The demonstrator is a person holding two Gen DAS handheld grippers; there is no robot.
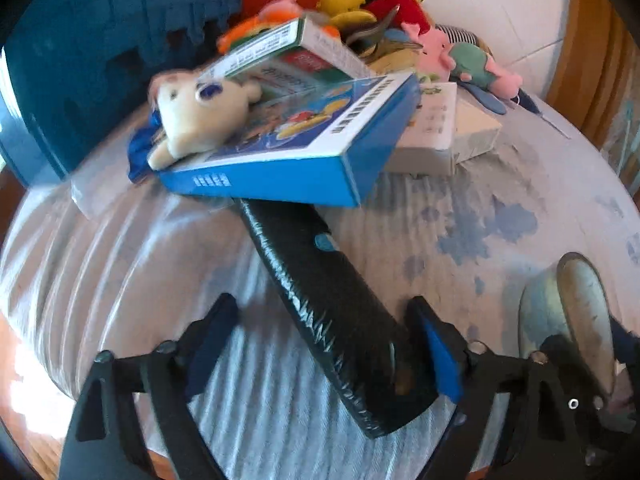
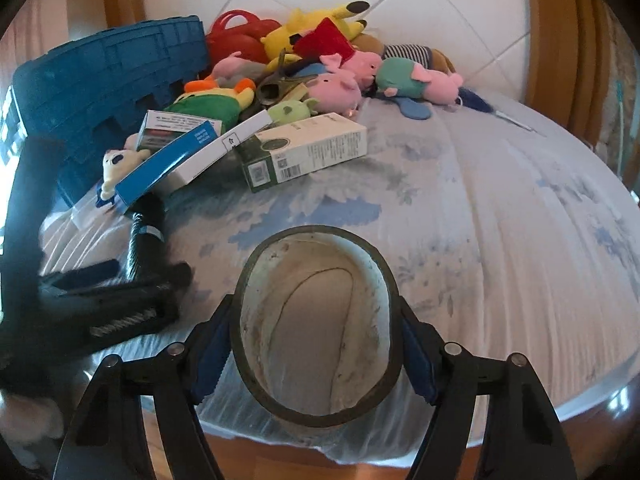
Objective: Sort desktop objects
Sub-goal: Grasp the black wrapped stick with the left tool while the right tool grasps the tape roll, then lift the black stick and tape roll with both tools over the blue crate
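A long black plastic-wrapped object [image 1: 320, 280] lies slantwise on the cloth, its far end tucked under a blue box [image 1: 280, 160]. My left gripper [image 1: 322, 304] straddles its near end. The right pad [image 1: 440, 356] is against it and the left pad [image 1: 204, 356] stands clear, so the jaws are open. A wide roll of tape [image 2: 316, 320] stands on edge near the table's front. My right gripper [image 2: 314, 304] is shut on it, one pad on each side of the ring. The same roll [image 1: 576, 312] shows at the right of the left wrist view.
A blue crate [image 2: 108, 76] stands at the back left. Before it lie cartons [image 2: 308, 152], a white plush [image 1: 196, 116] and a heap of plush toys [image 2: 340, 68] with scissors [image 2: 276, 80]. The flowered tablecloth [image 2: 500, 220] ends at the wooden front edge [image 2: 280, 460].
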